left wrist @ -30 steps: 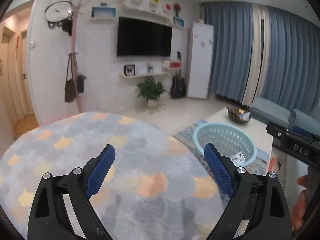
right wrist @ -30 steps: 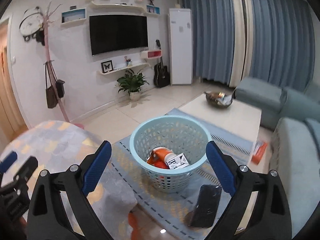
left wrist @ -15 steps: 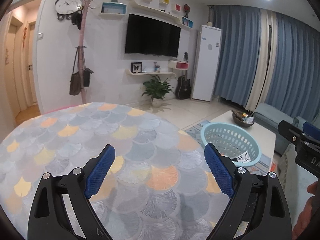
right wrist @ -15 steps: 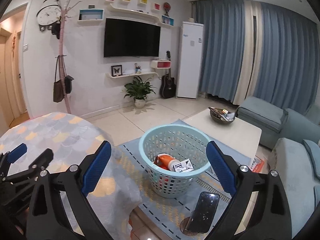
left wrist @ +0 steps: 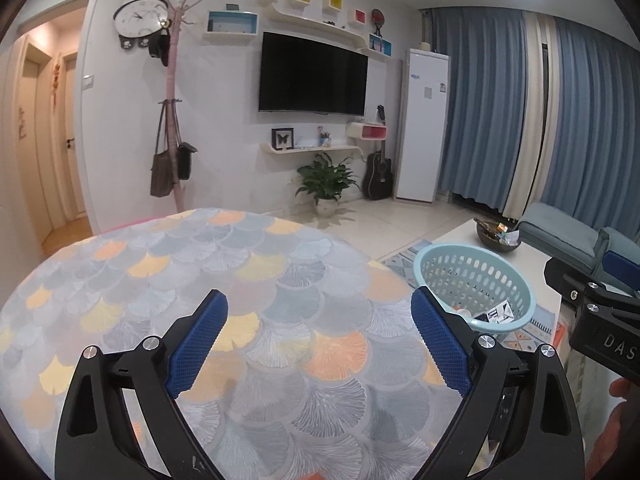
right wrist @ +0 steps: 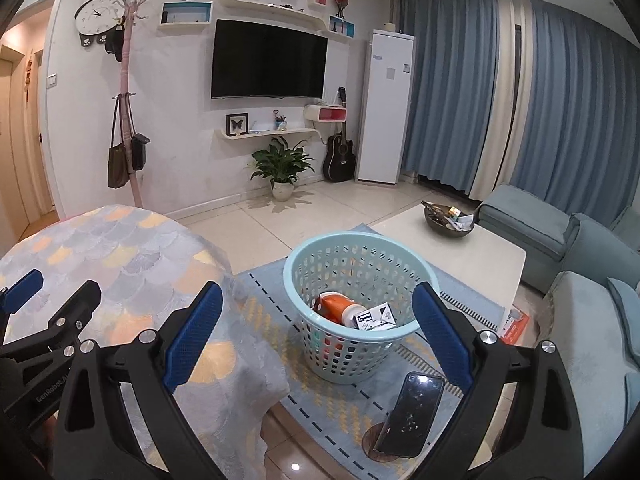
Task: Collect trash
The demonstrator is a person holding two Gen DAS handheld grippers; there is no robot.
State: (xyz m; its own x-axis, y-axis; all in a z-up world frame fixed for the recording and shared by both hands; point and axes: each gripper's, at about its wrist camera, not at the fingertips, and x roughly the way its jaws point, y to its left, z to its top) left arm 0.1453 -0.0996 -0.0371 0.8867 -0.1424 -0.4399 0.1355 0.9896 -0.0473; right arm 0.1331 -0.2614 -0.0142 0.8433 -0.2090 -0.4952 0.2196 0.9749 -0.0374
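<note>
Right wrist view: right tongs [right wrist: 316,332] spread wide, holding nothing.
Left tongs [left wrist: 318,338]: released, above the worktop [left wrist: 200,264].
Basket [right wrist: 356,308]: on the rug [right wrist: 280,320], right of the worktop.
Trash: orange bottle [right wrist: 334,308] and small box [right wrist: 374,316] lie inside the basket.
Phone [right wrist: 412,412]: propped near the basket.

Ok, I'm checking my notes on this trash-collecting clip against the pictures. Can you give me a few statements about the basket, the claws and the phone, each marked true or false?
1. The left claw grips a piece of trash. False: it is open and empty above the table.
2. The basket holds an orange bottle and a black-and-white box. True.
3. The basket stands on the white coffee table. False: it stands on the rug.
4. The right claw is open. True.
5. A phone leans on a stand near the basket. True.
</note>
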